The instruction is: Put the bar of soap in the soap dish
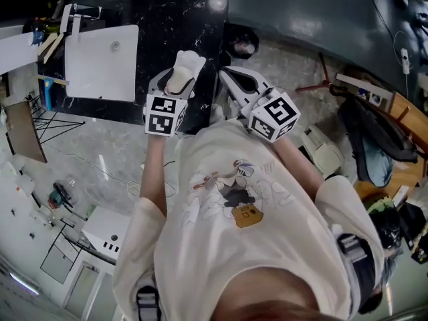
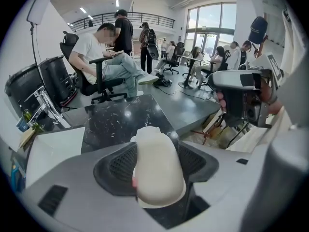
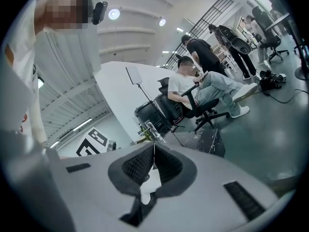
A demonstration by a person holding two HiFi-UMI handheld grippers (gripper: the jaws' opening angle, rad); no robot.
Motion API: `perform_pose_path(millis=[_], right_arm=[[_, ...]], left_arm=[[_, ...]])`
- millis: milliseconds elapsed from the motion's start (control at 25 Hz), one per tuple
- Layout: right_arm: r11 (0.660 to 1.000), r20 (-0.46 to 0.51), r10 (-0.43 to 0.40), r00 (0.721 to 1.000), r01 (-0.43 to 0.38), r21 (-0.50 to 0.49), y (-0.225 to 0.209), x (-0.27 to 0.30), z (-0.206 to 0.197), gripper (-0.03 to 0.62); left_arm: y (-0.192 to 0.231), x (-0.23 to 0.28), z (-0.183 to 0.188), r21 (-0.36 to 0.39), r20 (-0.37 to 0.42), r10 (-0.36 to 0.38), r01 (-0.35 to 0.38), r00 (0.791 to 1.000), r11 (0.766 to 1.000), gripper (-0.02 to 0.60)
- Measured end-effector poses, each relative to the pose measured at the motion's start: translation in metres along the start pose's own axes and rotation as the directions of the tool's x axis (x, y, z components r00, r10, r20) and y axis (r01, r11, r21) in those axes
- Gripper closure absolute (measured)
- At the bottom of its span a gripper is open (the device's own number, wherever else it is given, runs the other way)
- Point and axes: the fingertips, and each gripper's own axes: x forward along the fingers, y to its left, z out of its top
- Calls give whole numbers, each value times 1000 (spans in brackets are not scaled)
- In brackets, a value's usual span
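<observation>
While the left gripper [image 2: 155, 151] is clamping it between its dark ribbed pads, the cream bar of soap [image 2: 157, 170] is hanging above the black marble counter [image 1: 170, 25], its rounded end poking out past the jaws. The right gripper [image 3: 154, 153] is hovering just beside the left one, its jaws pressing together with nothing between them. A white rectangular basin [image 1: 100, 62] is lying on the counter's left part, well apart from the soap.
</observation>
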Motion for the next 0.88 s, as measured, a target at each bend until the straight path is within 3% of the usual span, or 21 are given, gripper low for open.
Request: perform_pose_path(millis=[640, 880], right_arm=[[998, 23, -52, 998, 51, 32, -8, -9, -3, 588], [997, 30, -64, 997, 63, 35, -10, -11, -3, 588]], left_arm=[[3, 17, -5, 62, -107, 11, -5, 994, 998, 308], [1, 24, -12, 108, -153, 49, -33, 987, 994, 308]])
